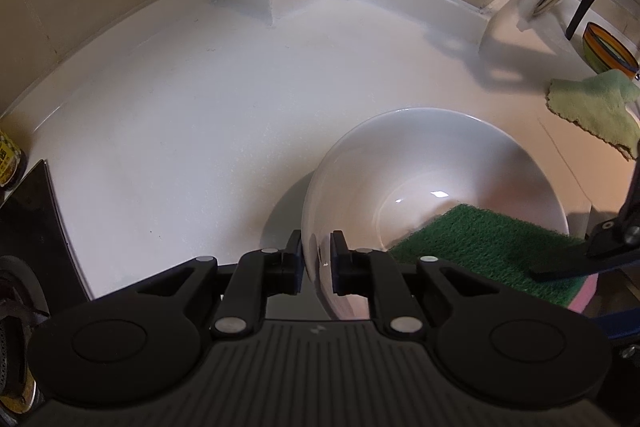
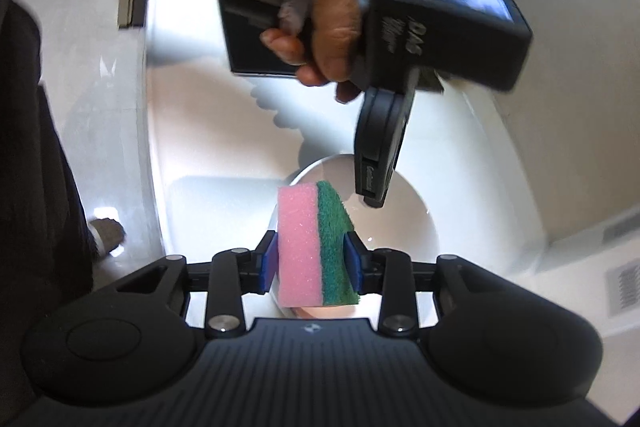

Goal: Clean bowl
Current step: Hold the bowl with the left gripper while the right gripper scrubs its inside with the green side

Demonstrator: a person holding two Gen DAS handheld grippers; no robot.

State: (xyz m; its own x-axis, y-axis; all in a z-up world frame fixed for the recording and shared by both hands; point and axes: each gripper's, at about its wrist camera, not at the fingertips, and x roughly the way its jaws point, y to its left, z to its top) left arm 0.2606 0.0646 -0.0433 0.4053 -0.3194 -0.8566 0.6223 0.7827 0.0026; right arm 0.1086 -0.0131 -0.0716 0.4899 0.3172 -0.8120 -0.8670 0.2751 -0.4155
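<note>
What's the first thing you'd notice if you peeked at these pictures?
The pink and green sponge, squeezed in the right gripper, poking up over the white bowl. The left gripper pinches the bowl's near rim on the white counter.

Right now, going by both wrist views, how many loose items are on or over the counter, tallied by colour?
White: 1, the bowl
Pink and green: 1, the sponge
Light green: 1, the cloth
Orange striped: 1, the small dish
Total: 4

The jar at the left edge is cut off, so it is not counted.
</note>
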